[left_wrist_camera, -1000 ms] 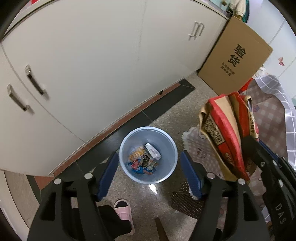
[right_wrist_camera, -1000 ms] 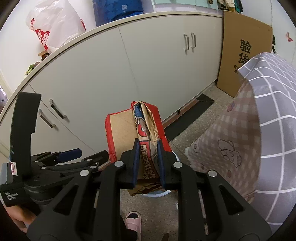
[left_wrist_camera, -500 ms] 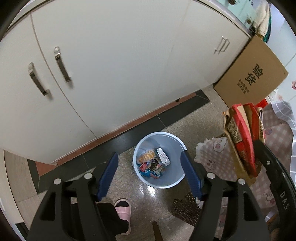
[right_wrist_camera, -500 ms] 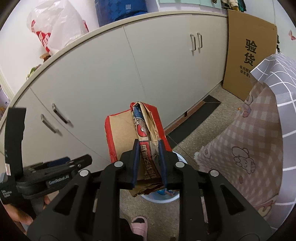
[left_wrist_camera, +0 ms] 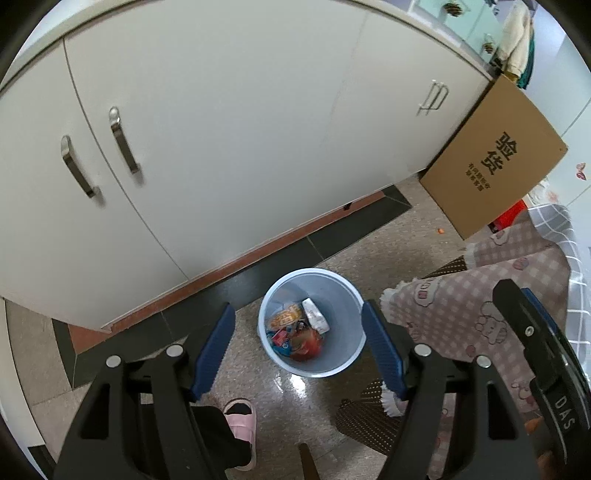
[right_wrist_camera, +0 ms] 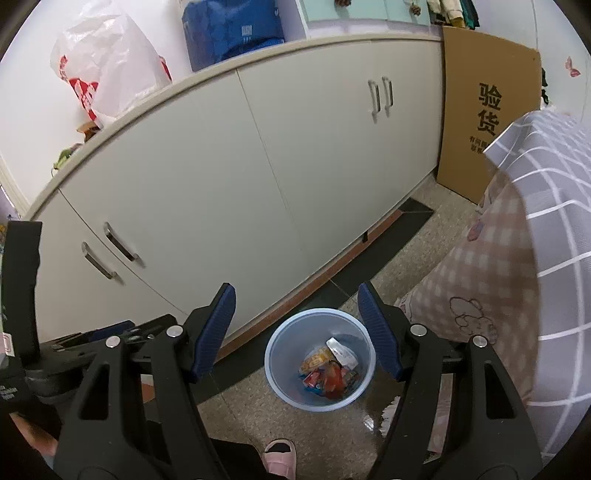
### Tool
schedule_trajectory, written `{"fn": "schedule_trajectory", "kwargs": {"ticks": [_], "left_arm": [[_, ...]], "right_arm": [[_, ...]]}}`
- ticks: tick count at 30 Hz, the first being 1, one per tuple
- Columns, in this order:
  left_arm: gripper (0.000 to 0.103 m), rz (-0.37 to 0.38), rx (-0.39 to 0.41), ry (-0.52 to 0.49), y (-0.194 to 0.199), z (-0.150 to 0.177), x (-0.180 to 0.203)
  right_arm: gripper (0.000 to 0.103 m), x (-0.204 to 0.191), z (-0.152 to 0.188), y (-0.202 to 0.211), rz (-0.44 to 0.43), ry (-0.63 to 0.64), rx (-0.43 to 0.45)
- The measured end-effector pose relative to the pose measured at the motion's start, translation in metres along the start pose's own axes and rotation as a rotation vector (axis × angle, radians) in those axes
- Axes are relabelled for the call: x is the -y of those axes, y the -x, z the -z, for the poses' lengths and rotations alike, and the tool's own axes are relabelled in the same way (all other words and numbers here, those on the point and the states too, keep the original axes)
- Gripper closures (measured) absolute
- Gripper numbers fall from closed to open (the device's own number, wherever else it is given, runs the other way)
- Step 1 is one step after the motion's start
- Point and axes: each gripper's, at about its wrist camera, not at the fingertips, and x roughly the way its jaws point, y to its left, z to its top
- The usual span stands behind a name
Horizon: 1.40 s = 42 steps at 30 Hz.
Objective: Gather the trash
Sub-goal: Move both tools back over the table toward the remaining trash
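Above the bin [right_wrist_camera: 284, 384], right tongs [right_wrist_camera: 297, 332] are opening, carton gone; left tongs [left_wrist_camera: 298, 349] gape empty.

A round pale-blue trash bin [left_wrist_camera: 334, 365] is being seen standing upright on the speckled floor, near the white cabinets. Crumpled wrappers [right_wrist_camera: 328, 373], red, orange, blue and white, are lying piled at its bottom.

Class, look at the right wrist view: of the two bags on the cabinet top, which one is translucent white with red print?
The plastic bag at the left end; the other bag, to its right, is solid blue.
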Motion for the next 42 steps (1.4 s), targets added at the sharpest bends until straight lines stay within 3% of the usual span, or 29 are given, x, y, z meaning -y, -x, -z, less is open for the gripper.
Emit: {"fn": "schedule_trajectory", "kwargs": {"ticks": [6,15,21,27,33,42], "left_arm": [[0.033,0.029,0.048,-0.020,0.028,0.000,0.018],[0.031,0.106,0.166,-0.112,0.089,0.004,0.075],[0.030,0.175,0.203,-0.230,0.114,0.013,0.143],[0.029,0.254,0.187,-0.381,0.121,0.034,0.225],[0.029,0.313,0.150,-0.527,0.116,0.063,0.309],[0.029,0.355,0.105,-0.678,0.093,0.093,0.395]], "right_arm": [[0.035,0.000,-0.008,0.034,-0.009,-0.010,0.058],[0.035,0.022,-0.020,0.116,0.015,-0.036,0.224],[0.030,0.077,-0.017,0.176,0.110,-0.099,0.321],[0.027,0.149,-0.003,0.226,0.251,-0.196,0.378],[0.026,0.213,0.016,0.257,0.351,-0.290,0.385],[0.025,0.290,0.043,0.272,0.421,-0.395,0.328]]}}
